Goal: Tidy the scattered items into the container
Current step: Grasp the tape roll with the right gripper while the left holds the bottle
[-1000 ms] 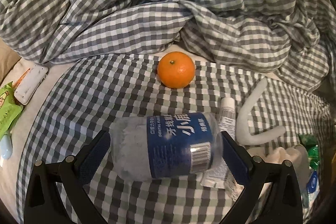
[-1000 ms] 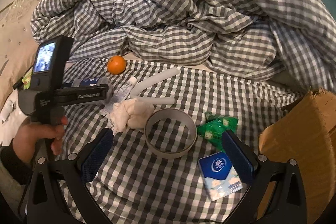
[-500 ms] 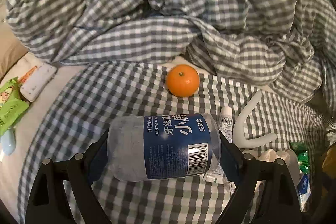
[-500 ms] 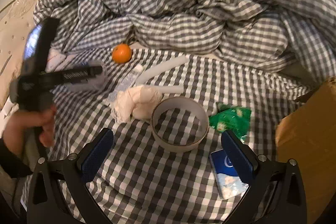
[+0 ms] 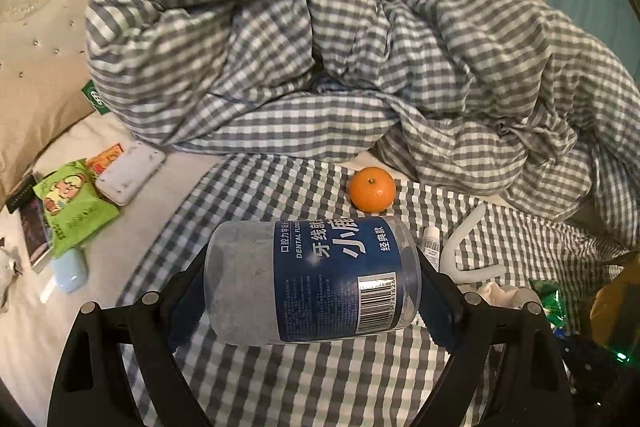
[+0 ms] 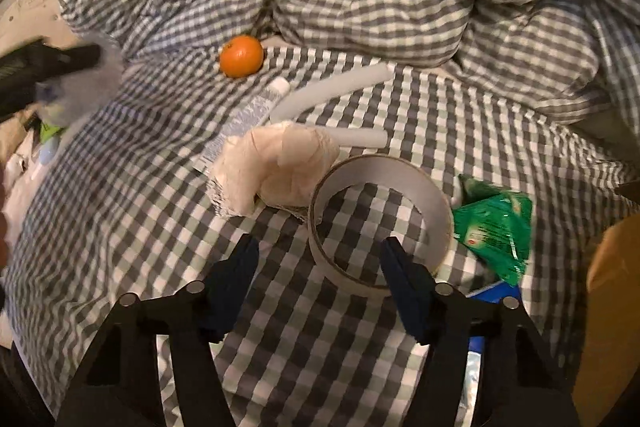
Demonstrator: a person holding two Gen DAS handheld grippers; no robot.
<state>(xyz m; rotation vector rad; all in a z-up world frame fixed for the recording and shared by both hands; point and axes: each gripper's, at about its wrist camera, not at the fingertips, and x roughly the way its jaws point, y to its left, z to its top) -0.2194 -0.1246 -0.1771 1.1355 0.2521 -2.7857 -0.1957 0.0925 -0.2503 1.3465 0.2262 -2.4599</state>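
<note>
Dental floss jar (image 5: 312,279) lies sideways, pinched end to end in the left claw (image 5: 310,291), lifted off the bed, not boxed yet. Right claw (image 6: 320,283) is closing astride the near rim of the tape roll (image 6: 380,215), no contact that I can see.

Cardboard box (image 6: 612,291): only an edge visible, contents unseen.

Still loose:
- tangerine (image 6: 241,55)
- tube (image 6: 248,115)
- green packet (image 6: 496,227)

Only the left view shows the snack bag (image 5: 72,207) by the pillow; only the right shows the roll.

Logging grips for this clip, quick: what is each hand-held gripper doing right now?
Left hand-held gripper: shut on the floss jar, held off the bed.
Right hand-held gripper: holding nothing, jaws closing around the tape ring's near wall.
</note>
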